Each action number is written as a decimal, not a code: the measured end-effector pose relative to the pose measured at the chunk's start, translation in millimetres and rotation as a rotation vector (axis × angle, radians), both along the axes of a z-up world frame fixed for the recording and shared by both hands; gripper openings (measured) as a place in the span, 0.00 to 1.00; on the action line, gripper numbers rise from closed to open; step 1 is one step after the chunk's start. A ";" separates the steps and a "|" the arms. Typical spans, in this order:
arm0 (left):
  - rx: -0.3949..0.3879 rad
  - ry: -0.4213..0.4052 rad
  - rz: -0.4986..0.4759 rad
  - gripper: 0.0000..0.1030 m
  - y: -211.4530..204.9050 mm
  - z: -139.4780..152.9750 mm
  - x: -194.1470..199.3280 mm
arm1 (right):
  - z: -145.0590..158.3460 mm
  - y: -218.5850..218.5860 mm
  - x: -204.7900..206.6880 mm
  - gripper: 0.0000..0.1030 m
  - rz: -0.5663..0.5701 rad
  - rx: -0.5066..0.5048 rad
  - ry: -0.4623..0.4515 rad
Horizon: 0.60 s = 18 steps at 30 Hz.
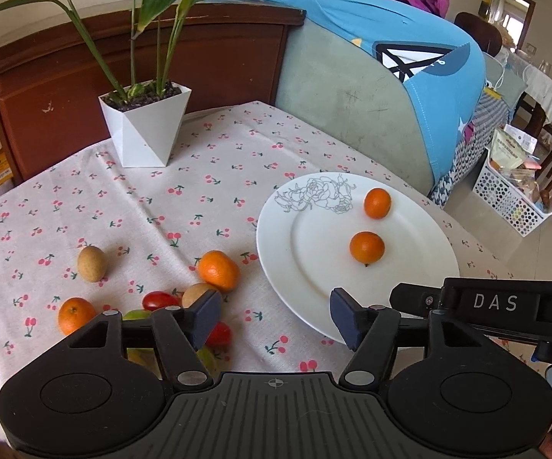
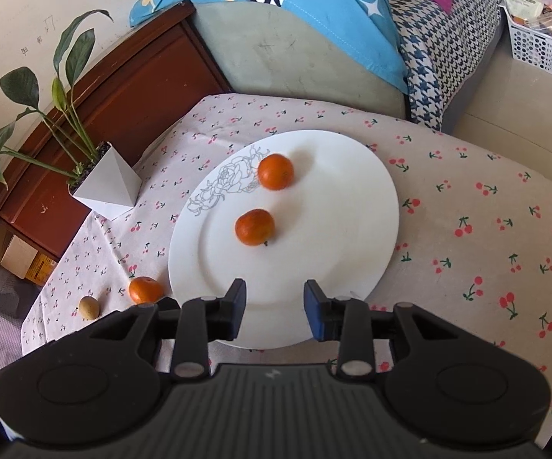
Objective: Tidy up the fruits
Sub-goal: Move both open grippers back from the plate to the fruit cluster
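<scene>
A white plate (image 1: 314, 267) (image 2: 333, 206) on the cherry-print cloth carries two small oranges (image 1: 367, 246) (image 1: 377, 202) (image 2: 255, 226) (image 2: 275, 171). Left of the plate lie loose fruits: two oranges (image 1: 218, 271) (image 1: 75, 314), a brown fruit (image 1: 91, 263), red tomatoes (image 1: 159, 300) and a green fruit (image 1: 138, 313), partly hidden by my fingers. A second brown fruit (image 1: 195, 294) peeks from behind the left finger. My left gripper (image 1: 276, 306) is open and empty, between the pile and the plate's rim. My right gripper (image 2: 275, 298) is open and empty over the plate's near rim.
A white angular pot (image 1: 146, 126) (image 2: 109, 187) with a leafy plant stands at the back of the table. Behind it are a wooden cabinet (image 1: 161, 57) and a sofa (image 1: 352, 107) with blue bedding. A white basket (image 1: 505, 199) sits on the floor at right.
</scene>
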<state>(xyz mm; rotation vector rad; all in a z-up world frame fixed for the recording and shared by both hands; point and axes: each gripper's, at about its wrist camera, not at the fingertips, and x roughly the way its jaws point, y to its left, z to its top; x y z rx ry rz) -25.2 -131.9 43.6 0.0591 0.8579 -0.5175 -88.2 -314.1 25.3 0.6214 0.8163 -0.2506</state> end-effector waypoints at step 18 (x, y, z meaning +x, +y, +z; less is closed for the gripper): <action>0.058 0.032 0.230 0.66 99.3 5.7 -1.5 | -2.9 47.3 5.2 0.34 0.203 -0.022 -0.044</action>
